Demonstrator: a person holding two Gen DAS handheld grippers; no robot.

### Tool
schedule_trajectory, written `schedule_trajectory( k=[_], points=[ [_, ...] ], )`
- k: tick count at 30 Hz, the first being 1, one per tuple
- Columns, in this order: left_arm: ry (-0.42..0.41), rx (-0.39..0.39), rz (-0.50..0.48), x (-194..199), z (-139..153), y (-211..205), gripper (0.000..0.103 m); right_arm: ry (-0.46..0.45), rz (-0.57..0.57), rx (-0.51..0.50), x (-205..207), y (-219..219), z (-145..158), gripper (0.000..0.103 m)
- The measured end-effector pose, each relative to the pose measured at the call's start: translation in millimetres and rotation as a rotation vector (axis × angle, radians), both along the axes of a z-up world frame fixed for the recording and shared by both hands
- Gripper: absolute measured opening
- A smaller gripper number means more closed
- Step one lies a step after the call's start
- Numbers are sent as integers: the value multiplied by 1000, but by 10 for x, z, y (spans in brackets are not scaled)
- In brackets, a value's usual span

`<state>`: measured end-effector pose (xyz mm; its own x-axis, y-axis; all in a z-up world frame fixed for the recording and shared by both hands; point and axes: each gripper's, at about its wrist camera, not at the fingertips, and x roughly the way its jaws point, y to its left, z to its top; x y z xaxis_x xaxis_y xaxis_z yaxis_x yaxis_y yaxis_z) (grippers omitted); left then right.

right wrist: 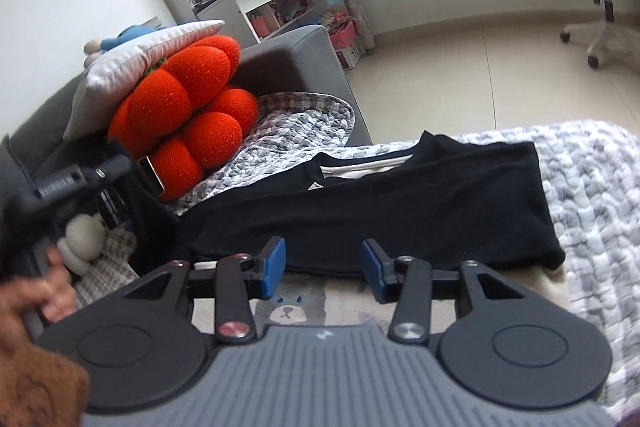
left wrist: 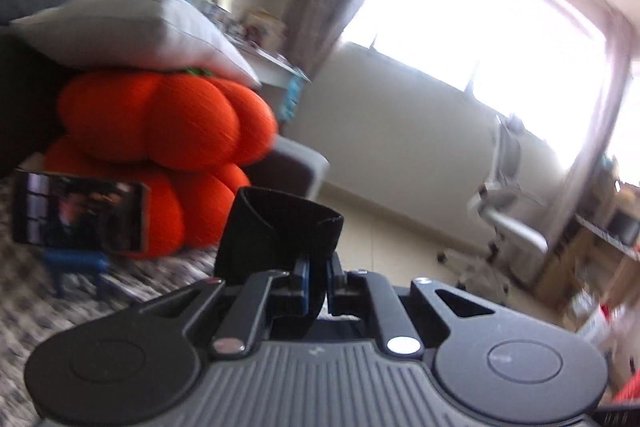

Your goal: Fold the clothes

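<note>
Left wrist view: our left gripper [left wrist: 318, 281] clamped on black cloth [left wrist: 280, 227], lifted clear of quilt; soft, limp, light. Right wrist view: right gripper [right wrist: 323, 269] spread, holding nothing, above black garment [right wrist: 400, 203] lying on quilt [right wrist: 592, 195]; we'd pinch near hem.

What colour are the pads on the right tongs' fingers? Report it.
Blue pads on black fingers, clearest in the right wrist view.

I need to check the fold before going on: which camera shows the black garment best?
The right wrist view: the black garment lies spread across the patterned blanket, just beyond the open right gripper. The left wrist view shows only a bunched black piece pinched in the left gripper.
</note>
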<state>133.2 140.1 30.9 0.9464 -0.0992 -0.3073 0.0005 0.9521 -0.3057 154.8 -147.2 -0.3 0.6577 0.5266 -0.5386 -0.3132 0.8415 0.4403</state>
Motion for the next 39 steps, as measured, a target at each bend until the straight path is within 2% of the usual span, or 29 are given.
schedule_trajectory(
  k=[6,12,20,24,28,30,33,36,39],
  points=[
    [64,157,-97,155,-227,-558,8,129,-52,173,150,-207,-162,47],
    [92,260,-138,189,-414,-755,8,246,-67,310,285,-336,-335,47],
    [118,367,-183,222,-608,-948,8,287,-21,371,470,-218,-425,47],
    [124,416,-220,214,-648,-1057,9,286,26,386,592,-95,-445,53],
    [133,403,-326,105,-624,-1092,21,319,45,414,696,5,-561,55],
    [135,388,-391,45,-595,-1063,34,340,45,418,727,33,-624,55],
    [158,340,-438,36,-549,-890,44,365,40,422,751,72,-689,55],
    [218,236,-402,139,-536,-589,45,373,40,399,732,119,-721,55],
    [296,150,-308,273,-564,-288,46,367,56,365,672,166,-708,55]
  ],
)
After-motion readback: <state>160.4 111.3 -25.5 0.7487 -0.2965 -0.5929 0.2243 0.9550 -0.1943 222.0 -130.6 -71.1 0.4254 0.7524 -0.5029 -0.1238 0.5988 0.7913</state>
